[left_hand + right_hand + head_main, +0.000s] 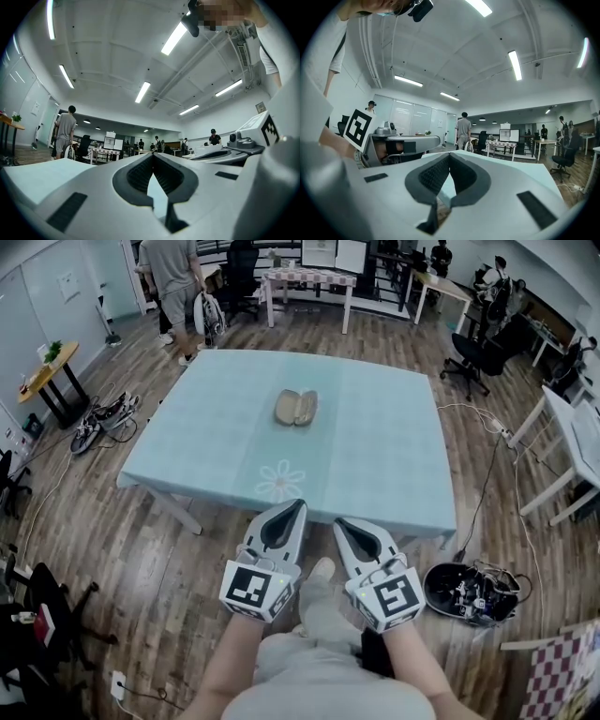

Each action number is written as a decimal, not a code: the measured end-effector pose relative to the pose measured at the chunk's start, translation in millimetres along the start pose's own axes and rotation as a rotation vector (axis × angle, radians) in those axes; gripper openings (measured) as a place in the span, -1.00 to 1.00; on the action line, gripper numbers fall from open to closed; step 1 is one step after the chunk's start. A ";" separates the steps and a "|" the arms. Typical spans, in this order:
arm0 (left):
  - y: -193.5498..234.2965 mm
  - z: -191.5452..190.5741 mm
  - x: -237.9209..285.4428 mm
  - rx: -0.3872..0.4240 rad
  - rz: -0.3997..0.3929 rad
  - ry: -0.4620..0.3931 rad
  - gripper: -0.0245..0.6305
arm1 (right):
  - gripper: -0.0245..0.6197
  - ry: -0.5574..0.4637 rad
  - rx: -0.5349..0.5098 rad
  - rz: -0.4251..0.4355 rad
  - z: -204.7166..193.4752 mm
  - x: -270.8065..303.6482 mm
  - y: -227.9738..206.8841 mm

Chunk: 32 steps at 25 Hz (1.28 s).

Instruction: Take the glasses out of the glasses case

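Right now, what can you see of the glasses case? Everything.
The glasses case is a small, tan, rounded oblong. It seems to be two halves side by side, but it is too small to tell whether it is open or holds glasses. It lies flat near the middle of the light blue table, touching only the cloth. The left gripper and right gripper are back at the near edge.

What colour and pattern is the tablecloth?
Light blue tablecloth with a white daisy print near its front edge; head view shows it best.

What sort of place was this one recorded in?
Probably an open-plan office or lab: desks with monitors at the far side, a rolling office chair, and strip ceiling lights over a wood floor.
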<state>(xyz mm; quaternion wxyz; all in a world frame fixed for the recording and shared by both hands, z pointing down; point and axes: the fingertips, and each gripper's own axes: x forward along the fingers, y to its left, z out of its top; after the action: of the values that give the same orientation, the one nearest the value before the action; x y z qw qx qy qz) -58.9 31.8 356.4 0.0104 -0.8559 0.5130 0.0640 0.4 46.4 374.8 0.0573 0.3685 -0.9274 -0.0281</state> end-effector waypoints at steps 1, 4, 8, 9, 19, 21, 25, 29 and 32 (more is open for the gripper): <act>3.0 -2.3 2.2 0.001 0.002 0.004 -0.90 | -0.90 0.000 0.002 0.001 -0.9 4.0 -2.0; 14.6 -8.4 10.0 0.003 0.013 0.014 -0.90 | -0.90 -0.002 0.006 0.009 -3.0 17.7 -7.7; 30.7 -13.3 24.3 0.005 0.026 0.028 -0.90 | -0.90 -0.001 0.020 0.014 -5.8 36.6 -18.7; 35.4 -13.9 28.5 0.006 0.025 0.032 -0.90 | -0.90 -0.002 0.025 0.013 -6.0 42.3 -21.9; 81.2 -21.1 78.0 0.021 0.013 0.061 -0.90 | -0.90 -0.001 0.059 0.001 -11.3 102.1 -57.7; 88.8 -22.6 89.4 0.018 0.010 0.065 -0.90 | -0.90 0.001 0.068 -0.015 -12.0 112.8 -70.0; 104.4 -28.4 111.7 -0.008 -0.019 0.074 -0.90 | -0.90 0.010 0.077 -0.018 -14.5 138.6 -89.2; 119.3 -38.1 135.8 -0.037 -0.042 0.114 -0.90 | -0.90 0.010 0.080 -0.015 -14.5 163.4 -106.2; 132.8 -38.9 153.0 -0.057 -0.033 0.104 -0.90 | -0.90 0.014 0.078 -0.013 -13.3 179.0 -119.0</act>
<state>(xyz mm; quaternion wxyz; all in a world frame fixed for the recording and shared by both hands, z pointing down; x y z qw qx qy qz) -100.6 -168.4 382.9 -0.0396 -0.8664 0.4967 0.0336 -46.2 -163.2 392.1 0.0490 0.3765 -0.9251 0.0104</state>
